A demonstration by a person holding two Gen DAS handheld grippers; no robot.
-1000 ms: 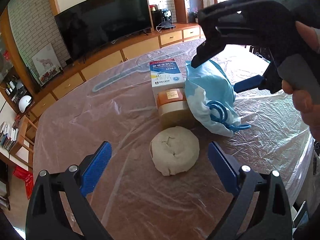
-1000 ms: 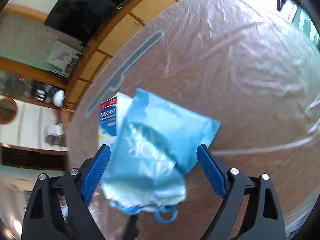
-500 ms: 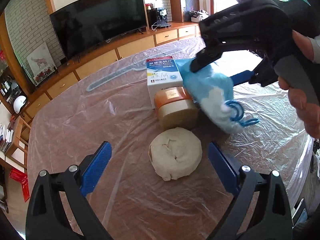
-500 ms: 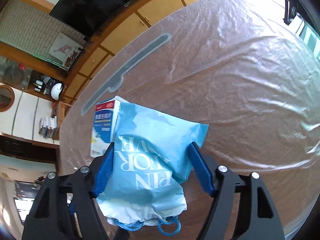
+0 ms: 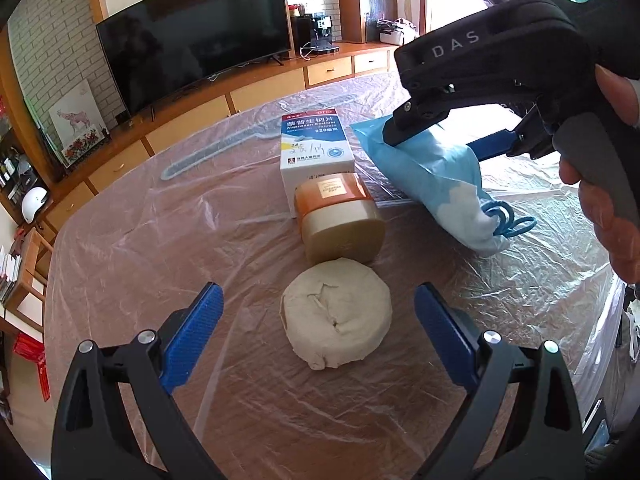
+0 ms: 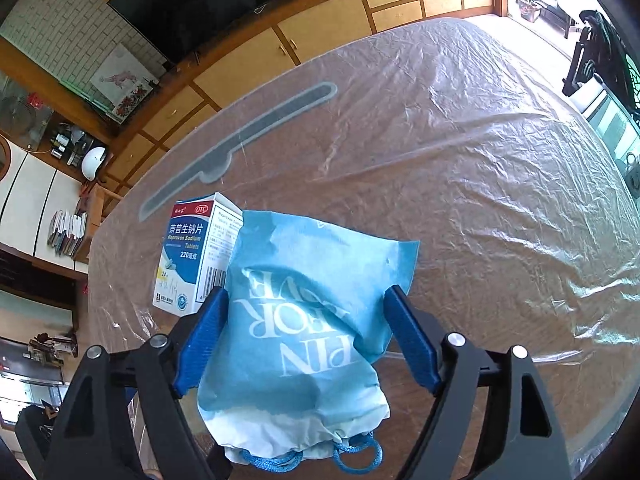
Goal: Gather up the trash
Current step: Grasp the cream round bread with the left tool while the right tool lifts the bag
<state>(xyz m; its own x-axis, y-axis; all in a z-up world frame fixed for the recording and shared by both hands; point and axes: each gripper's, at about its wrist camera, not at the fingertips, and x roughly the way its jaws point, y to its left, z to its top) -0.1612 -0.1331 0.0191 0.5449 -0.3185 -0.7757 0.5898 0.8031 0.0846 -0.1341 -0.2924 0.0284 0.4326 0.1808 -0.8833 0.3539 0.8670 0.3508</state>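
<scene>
A blue drawstring bag [image 6: 304, 320] with white lettering lies on the plastic-covered table [image 6: 460, 160]. My right gripper [image 6: 307, 292] straddles it from above. Its jaws are opening: the left pad touches the bag's side and the right pad stands just off it. In the left wrist view the same bag [image 5: 440, 176] lies under the right gripper [image 5: 436, 144], held by a hand [image 5: 612, 208]. My left gripper [image 5: 318, 292] is open, low over the table. A whitish wad of tissue [image 5: 338, 312] sits just beyond its fingertips.
A beige jar with an orange lid [image 5: 340, 216] lies behind the wad. A white and blue medicine box [image 5: 316, 148] stands behind the jar, close to the bag's left side. A TV [image 5: 192, 40] on wooden cabinets lines the far wall. The table edge [image 5: 592, 320] drops off at right.
The right gripper's jaws closed in on the blue bag, then widened a little. The bag went from puffed up to flatter and lower. The left gripper stayed put.
</scene>
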